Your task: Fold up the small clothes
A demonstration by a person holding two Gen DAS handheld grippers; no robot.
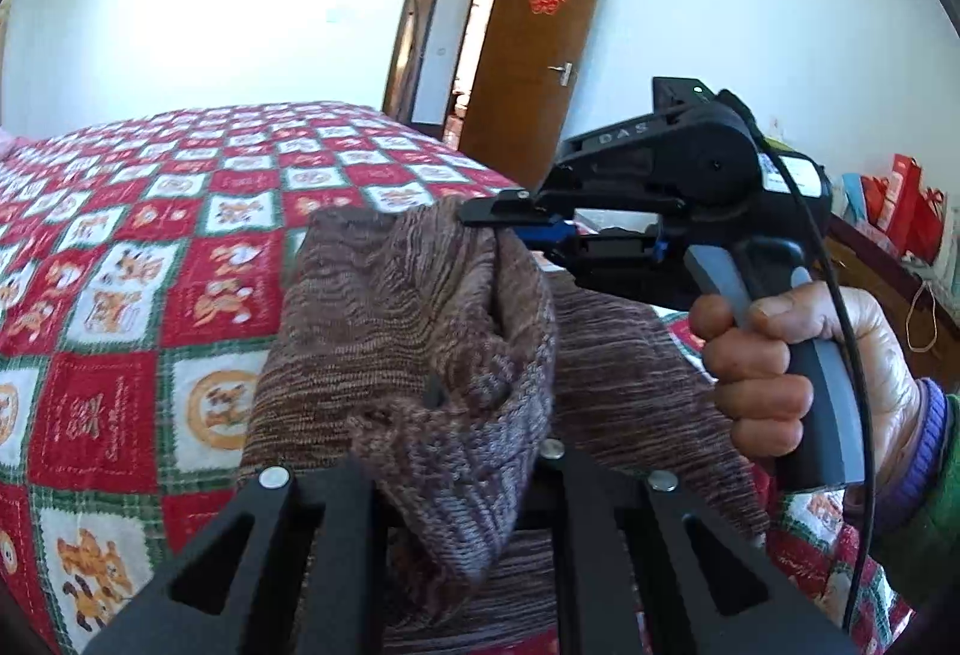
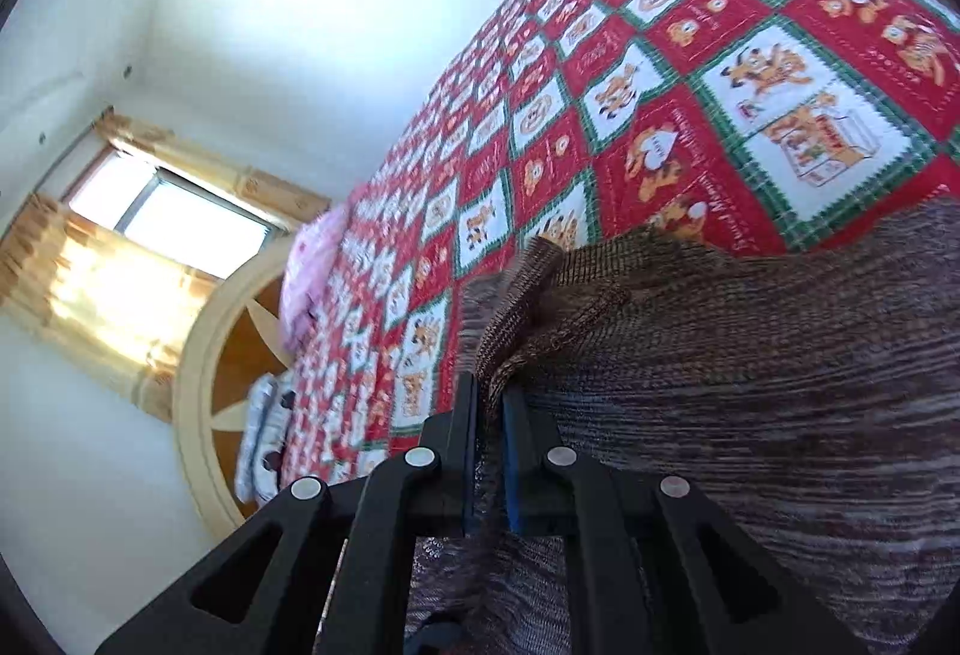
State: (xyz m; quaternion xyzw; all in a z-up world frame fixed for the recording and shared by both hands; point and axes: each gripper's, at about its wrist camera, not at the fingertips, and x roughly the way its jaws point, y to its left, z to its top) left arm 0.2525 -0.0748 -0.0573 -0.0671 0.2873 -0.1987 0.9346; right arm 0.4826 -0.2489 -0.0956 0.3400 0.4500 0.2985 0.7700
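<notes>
Both grippers clamp the brown knit garment (image 1: pixel 414 331), lifted above the bed (image 1: pixel 120 247). Right gripper (image 1: pixel 510 229) pinches an edge at centre frame; left gripper (image 1: pixel 456 481) holds bunched fabric at bottom centre. Garment hangs between them.

The brown sweater (image 1: pixel 414 331) is a coarse, marled rib knit, matt and fuzzy, its hem (image 2: pixel 540 289) showing finer ribbing. The bedspread (image 1: pixel 138 259) under it is woven cotton-like cloth, nubbly, printed in red, green and white. The right gripper (image 1: pixel 516 229) is matt black plastic with blue rubbery pads and a smooth grey handle; the left gripper (image 1: pixel 456 481) carries shiny metal rivets. Beyond the bedspread, the door (image 1: pixel 534 54) is glossy varnished wood.
</notes>
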